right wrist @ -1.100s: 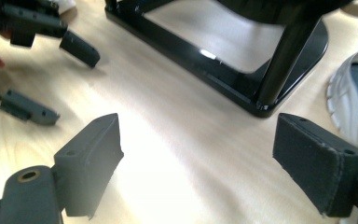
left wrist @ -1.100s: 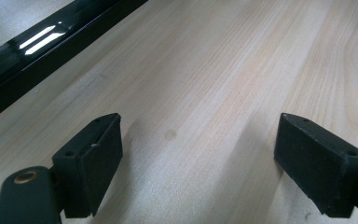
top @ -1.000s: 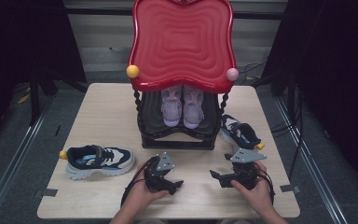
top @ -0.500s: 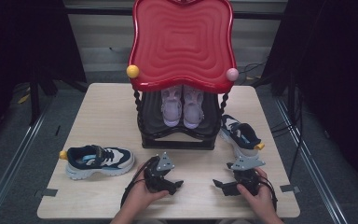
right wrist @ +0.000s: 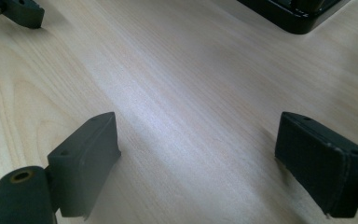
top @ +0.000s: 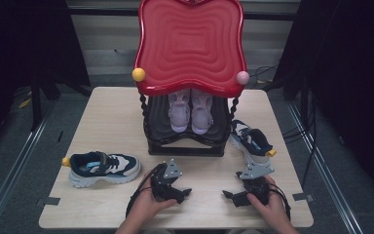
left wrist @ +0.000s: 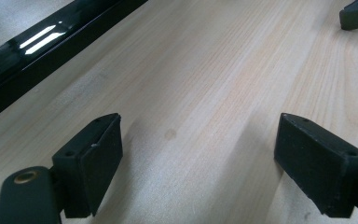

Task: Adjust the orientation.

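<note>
Left tool [top: 182,192], right tool [top: 230,196]: jaws apart, empty, on worktop [top: 107,112]. Risk: right tool's reach toward sneaker [top: 251,141] at 1 o'clock nudges it off edge.

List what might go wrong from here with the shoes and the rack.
1. The right sneaker lies tight against the rack; the right tongs, open and empty, may bump the rack post reaching in.
2. The left sneaker sits near the table edge; a nudge from the open left tongs might push it off.
</note>
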Demonstrator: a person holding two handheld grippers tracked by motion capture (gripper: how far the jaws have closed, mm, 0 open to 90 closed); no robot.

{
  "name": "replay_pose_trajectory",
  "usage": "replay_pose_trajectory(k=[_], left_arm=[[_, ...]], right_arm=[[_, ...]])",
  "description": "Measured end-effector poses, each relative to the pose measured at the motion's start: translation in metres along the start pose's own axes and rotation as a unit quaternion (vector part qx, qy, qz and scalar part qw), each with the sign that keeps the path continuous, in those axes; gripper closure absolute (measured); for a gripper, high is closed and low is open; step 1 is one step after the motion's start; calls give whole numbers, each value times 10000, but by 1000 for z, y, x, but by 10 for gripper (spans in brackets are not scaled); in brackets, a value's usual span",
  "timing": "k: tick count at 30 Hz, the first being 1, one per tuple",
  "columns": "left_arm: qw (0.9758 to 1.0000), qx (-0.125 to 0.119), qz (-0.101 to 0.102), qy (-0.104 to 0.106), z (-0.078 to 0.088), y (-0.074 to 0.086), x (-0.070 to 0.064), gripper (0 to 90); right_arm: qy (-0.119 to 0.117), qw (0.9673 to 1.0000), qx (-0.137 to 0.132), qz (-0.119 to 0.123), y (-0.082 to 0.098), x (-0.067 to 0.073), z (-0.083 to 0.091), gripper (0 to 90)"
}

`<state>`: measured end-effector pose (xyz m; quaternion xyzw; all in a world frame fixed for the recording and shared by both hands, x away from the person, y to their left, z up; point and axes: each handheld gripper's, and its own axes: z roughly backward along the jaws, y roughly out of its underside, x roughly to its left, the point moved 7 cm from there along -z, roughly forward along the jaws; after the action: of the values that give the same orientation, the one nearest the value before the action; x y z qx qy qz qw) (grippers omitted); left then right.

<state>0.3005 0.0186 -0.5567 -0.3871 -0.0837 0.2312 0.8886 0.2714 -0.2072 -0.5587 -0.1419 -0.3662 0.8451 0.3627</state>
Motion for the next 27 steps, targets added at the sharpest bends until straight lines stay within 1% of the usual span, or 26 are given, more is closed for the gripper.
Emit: replay_pose_trajectory(k=[4, 5, 6, 12, 13, 14, 15, 16, 18, 19, 20, 21, 22, 23, 25, 27], left_arm=[[10000, 3, -3, -1, 0, 0, 0, 149], [10000, -30, 19, 6, 0, 0, -1, 150], [10000, 5, -39, 4, 1, 0, 0, 152], [10000, -2, -40, 13, 1, 1, -3, 168], [10000, 56, -63, 30, 2, 0, -3, 173], [9999, 84, -99, -1, 3, 0, -4, 174], [9998, 109, -160, 9, 5, -1, -4, 175], [9999, 71, -141, 65, 6, -3, -5, 175], [9998, 83, -55, 196, 11, -6, -6, 174], [9997, 79, -31, 211, 13, -7, -5, 175], [9997, 119, -48, 223, 16, -8, -4, 174], [9997, 119, -12, 233, 18, -10, -4, 174], [9996, 185, -50, 193, 22, -10, -2, 175], [9996, 164, 0, 230, 25, -12, -1, 175], [9995, 176, 100, 233, 34, -14, 2, 180], [9992, 333, 85, 213, 40, -12, 4, 183]], right_arm=[[1, 10000, 0, -1, 0, 0, 0, 125], [-1, 10000, 1, -2, 0, 0, 0, 125], [-3, 10000, 1, -1, 0, 0, 0, 125], [-2, 10000, -4, -21, 0, 0, 0, 125], [-3, 10000, -3, -21, 0, 0, 0, 125], [-3, 10000, 4, -6, 0, 0, 0, 125], [-4, 10000, 3, -7, 0, 0, 0, 125], [-4, 10000, 2, -7, 0, 0, 0, 125], [-7, 10000, 4, -6, 0, 0, 0, 125], [-8, 10000, 4, -8, 0, 0, 0, 125], [-6, 10000, 5, -6, 0, 0, 0, 124], [-6, 10000, -3, -21, 0, 0, 0, 124], [-7, 10000, 4, -6, 0, 0, 0, 124], [-7, 10000, 4, -5, 0, 0, 0, 125], [-6, 10000, 3, -6, 0, 0, 0, 125], [-6, 10000, 5, -5, 0, 0, 0, 125]])
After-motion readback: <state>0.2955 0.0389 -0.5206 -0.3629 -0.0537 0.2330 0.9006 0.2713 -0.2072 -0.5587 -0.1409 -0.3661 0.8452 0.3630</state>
